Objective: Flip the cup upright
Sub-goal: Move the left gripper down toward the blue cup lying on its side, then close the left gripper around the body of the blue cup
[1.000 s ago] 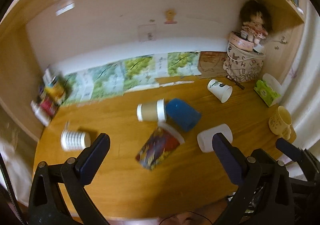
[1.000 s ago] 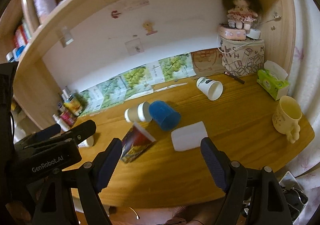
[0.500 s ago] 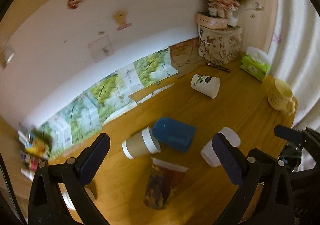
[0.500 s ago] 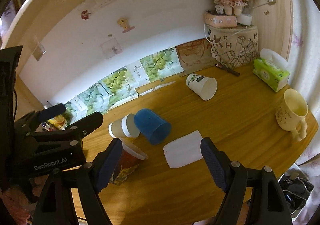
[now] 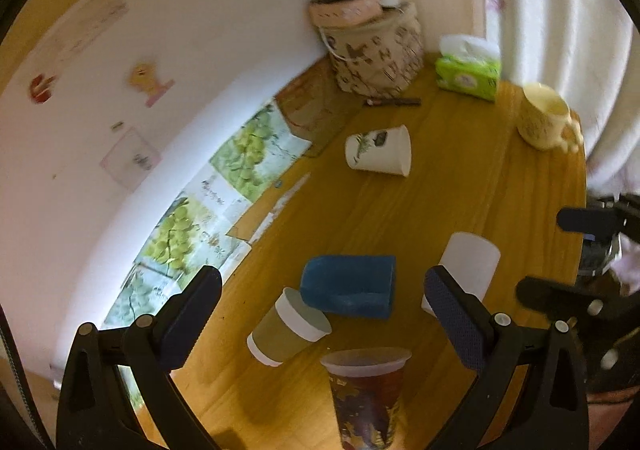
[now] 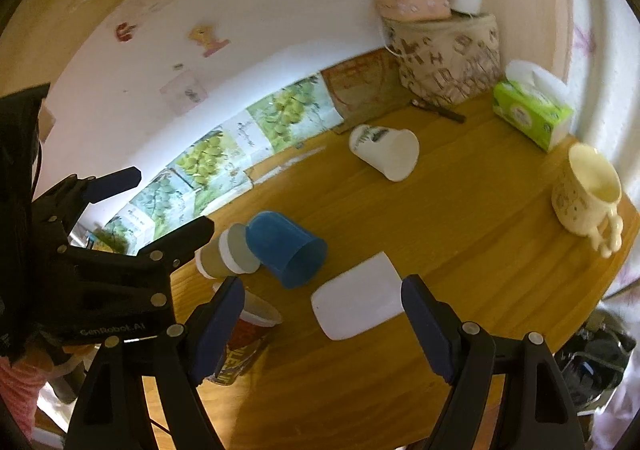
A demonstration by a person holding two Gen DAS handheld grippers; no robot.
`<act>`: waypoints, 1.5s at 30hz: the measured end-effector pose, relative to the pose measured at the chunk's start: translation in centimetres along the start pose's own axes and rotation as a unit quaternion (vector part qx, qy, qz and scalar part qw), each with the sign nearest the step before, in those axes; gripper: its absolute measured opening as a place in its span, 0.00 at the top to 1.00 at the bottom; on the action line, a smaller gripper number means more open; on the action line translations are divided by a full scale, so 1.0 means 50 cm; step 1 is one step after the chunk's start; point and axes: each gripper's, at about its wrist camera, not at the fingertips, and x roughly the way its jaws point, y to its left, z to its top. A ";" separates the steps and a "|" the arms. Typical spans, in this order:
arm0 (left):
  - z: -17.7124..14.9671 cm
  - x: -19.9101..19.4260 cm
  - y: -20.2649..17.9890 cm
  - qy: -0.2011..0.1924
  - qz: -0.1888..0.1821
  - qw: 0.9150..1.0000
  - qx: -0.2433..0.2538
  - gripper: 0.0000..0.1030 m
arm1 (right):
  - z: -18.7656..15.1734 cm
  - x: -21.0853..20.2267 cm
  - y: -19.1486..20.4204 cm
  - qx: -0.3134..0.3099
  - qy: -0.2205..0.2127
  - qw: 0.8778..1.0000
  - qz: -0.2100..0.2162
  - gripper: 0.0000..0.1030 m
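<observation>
Both grippers hang spread wide and empty above the near edge of the wooden desk (image 6: 460, 210): the left gripper (image 5: 320, 314) over a cluster of cups, the right gripper (image 6: 324, 324) with its jaws either side of, but apart from, a plain white plastic cup (image 6: 356, 300) lying on its side.

Nothing of the flip is done yet, as I judge it. Nearest, a red printed cup with a clear rim (image 5: 366, 394) lies tipped; just beyond it a brown paper cup with a white band (image 5: 288, 328) touches a blue plastic cup (image 5: 348, 286), both on their sides. Further toward the back edge, a white paper cup with a leaf print (image 6: 386, 152) also lies down. Only a cream ceramic mug (image 6: 586, 194) at the right edge stands upright. Which fallen cup is meant I cannot tell; grasping, turning and setting down all remain.

The red cup's base is cut off by the picture's bottom edge, the far back corner is blurred, and the right gripper's finger covers the white cup's rim in the left view.
</observation>
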 end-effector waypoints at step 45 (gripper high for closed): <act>-0.030 0.320 -0.065 0.133 -0.141 0.948 0.254 0.02 | -0.053 0.063 -0.116 0.150 0.060 0.983 -0.083 0.21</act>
